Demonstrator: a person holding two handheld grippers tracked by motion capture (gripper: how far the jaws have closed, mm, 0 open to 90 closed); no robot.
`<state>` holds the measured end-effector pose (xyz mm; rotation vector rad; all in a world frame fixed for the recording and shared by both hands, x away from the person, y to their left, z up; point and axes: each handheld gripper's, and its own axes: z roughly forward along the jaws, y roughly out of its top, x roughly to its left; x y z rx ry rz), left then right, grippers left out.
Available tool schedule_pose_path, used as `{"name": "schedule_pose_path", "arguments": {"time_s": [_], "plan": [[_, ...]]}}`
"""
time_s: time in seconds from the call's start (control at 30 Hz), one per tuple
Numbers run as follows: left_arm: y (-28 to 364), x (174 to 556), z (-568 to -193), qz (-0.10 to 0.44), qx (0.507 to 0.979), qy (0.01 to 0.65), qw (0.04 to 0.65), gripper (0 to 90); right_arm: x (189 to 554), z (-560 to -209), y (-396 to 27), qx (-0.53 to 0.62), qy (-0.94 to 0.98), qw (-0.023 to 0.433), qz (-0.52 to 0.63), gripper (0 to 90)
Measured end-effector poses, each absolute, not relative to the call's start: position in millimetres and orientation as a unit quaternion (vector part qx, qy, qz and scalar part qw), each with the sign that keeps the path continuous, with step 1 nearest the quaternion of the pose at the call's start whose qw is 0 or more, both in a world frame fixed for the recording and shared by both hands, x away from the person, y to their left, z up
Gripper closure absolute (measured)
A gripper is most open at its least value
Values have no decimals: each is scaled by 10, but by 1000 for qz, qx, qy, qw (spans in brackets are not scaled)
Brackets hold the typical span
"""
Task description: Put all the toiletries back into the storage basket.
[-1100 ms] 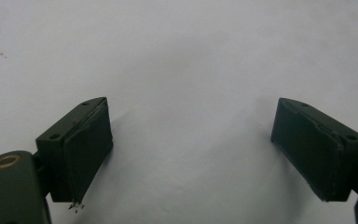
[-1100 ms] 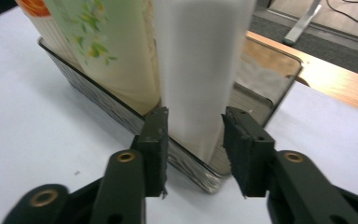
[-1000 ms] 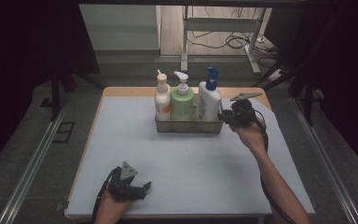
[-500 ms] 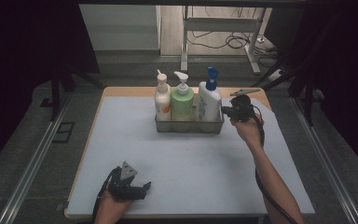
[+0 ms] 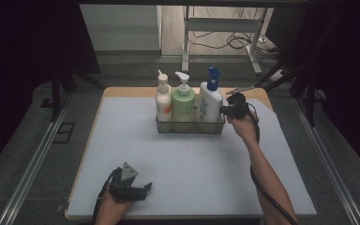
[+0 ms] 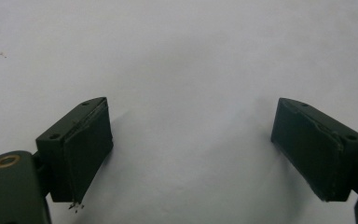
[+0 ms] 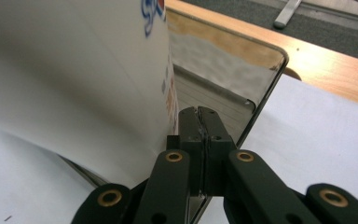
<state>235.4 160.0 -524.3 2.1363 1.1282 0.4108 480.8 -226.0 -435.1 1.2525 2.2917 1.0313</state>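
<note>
The metal caddy (image 5: 191,126) is what your right gripper (image 5: 226,111) has hold of: it stands on the far middle of the white mat (image 5: 187,164), and in the right gripper view its thin shiny end wall (image 7: 256,70) runs straight down between your two black jaws. Those jaws have just been closing and now meet on the wall's edge, clamped on it with no gap showing. That mat is the largest thing before you, covering nearly all of the wooden table (image 5: 136,92), whose bare edge shows along the far side. Inside the caddy stand three upright pump bottles in a row, close together. Nearest your right gripper is the tall white bottle with the blue pump (image 5: 210,101); in the right gripper view its white side (image 7: 74,70) rises just beside the clamped wall. In the middle stands the green bottle (image 5: 183,102), and at the left end the white bottle with an orange label (image 5: 163,99). Your right hand (image 5: 243,127) reaches in from the caddy's right end. Your left gripper (image 5: 143,190) rests well apart from all this, at the near left edge of the mat; in the left gripper view its jaws stand wide apart, with bare mat (image 6: 186,70) between them.
</note>
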Motion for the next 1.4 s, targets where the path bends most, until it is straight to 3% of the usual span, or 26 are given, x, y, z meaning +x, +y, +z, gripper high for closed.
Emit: {"name": "schedule_pose_path", "arguments": {"time_s": [1.4], "plan": [[1602,2356,-5242,158,821,433,338,122,4841,-4551,-2093,431,822,136,346,880]]}}
